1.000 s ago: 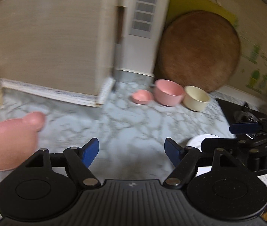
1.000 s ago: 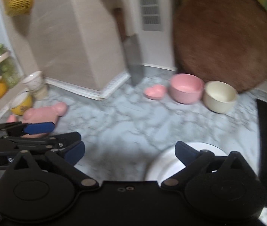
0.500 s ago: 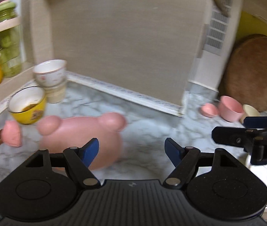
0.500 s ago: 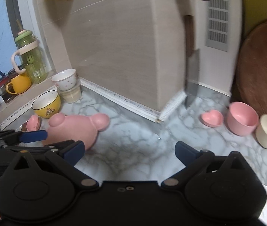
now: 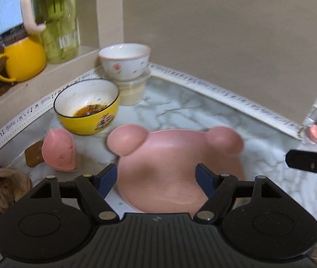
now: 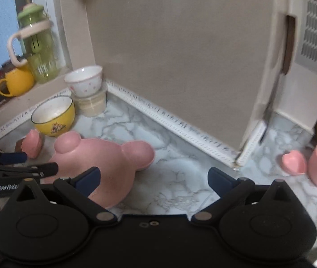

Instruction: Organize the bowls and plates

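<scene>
Bear-shaped pink plate point(image 5: 176, 165) lies upside down on the marble counter point(image 5: 180, 107), beside a yellow bowl point(image 5: 87, 109). Left gripper point(image 5: 156, 178) hovers over it, fingers apart, gripping nothing. Right gripper point(image 6: 154, 178) also stands spread and empty, beside the plate.

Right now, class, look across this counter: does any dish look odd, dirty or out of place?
Yes. The pink bear-shaped plate lies upside down on the marble counter. The yellow bowl beside it holds brown food residue. A white flowered bowl is perched on a plastic tub.
</scene>
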`<state>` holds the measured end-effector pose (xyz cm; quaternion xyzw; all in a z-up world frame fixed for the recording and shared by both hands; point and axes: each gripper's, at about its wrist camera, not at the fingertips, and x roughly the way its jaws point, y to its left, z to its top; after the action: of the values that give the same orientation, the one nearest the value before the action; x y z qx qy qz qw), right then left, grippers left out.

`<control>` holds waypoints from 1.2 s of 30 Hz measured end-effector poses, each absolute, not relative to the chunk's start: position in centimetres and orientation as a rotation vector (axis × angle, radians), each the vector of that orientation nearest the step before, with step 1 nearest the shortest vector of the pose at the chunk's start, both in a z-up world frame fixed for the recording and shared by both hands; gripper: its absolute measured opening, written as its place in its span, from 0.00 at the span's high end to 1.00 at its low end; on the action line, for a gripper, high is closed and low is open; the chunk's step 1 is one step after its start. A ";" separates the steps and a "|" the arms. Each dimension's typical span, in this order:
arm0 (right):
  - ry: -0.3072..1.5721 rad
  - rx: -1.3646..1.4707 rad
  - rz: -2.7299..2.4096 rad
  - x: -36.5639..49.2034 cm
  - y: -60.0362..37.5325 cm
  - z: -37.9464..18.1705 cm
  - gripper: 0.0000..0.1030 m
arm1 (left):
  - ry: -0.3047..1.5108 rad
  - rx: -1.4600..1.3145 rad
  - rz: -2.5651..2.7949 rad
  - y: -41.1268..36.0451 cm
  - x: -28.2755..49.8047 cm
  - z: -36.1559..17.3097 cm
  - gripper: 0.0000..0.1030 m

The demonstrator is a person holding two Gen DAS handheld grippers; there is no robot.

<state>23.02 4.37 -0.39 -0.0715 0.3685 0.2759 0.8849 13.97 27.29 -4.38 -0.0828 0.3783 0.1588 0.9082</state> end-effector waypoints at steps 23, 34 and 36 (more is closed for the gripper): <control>0.983 -0.159 0.598 27.3 10.3 -8.8 0.67 | 0.901 -0.251 0.353 33.1 16.8 -10.8 0.72; 1.013 -0.142 0.598 27.5 10.5 -9.3 0.88 | 0.917 -0.268 0.363 33.1 17.3 -11.0 0.83; 1.021 -0.139 0.598 27.5 10.4 -9.2 0.88 | 0.921 -0.299 0.359 33.3 17.1 -10.9 0.84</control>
<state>27.50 10.37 -9.19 -0.0653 0.4809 0.2818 0.8277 17.13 33.30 -10.89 -0.1429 0.4404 0.1717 0.8696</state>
